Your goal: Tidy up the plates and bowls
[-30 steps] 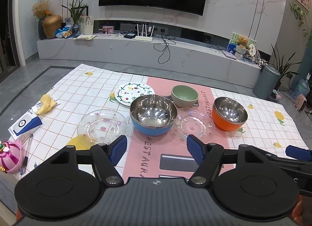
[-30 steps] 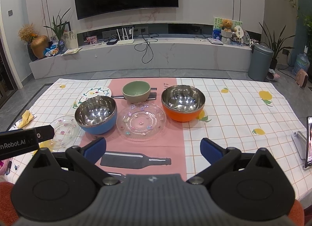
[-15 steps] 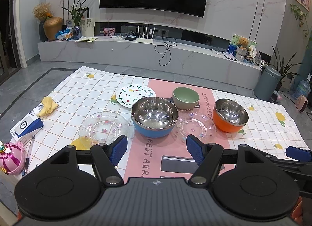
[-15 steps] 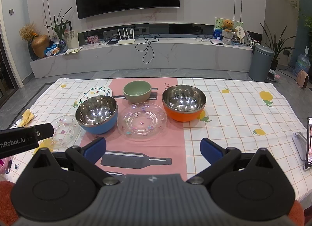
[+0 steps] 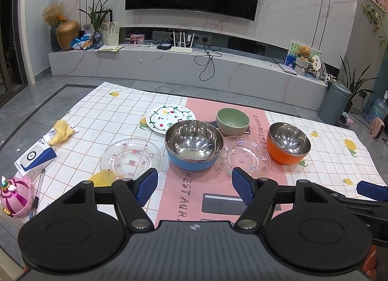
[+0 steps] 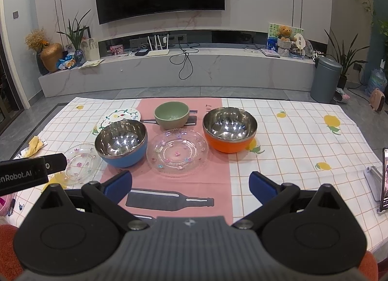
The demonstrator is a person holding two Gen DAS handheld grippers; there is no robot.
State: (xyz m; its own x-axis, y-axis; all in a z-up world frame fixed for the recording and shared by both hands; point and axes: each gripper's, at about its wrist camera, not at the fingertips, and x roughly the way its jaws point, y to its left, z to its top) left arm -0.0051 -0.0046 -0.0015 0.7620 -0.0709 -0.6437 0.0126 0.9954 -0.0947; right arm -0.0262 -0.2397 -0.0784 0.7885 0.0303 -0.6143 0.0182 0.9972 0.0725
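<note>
The left gripper sits low in the centre of its frame with its blue pads wide apart and nothing between them. The right gripper is the same in its own view: jaws spread, empty, above the pink strip of the cloth.

Against the frames of a second ago, almost nothing has changed. Both grippers are where they were, and every dish lies as it did. So no dish has been touched, and by my reading the sorting has not begun.

Just beyond the left pads stands the blue bowl, centre frame. Left of it lies a glass plate; right of it a second glass plate, then the orange bowl at centre right. Behind, toward upper centre, are the painted plate and the green bowl. All stand apart, none stacked.

Likely next: nest the bowls and pile the plates.
</note>
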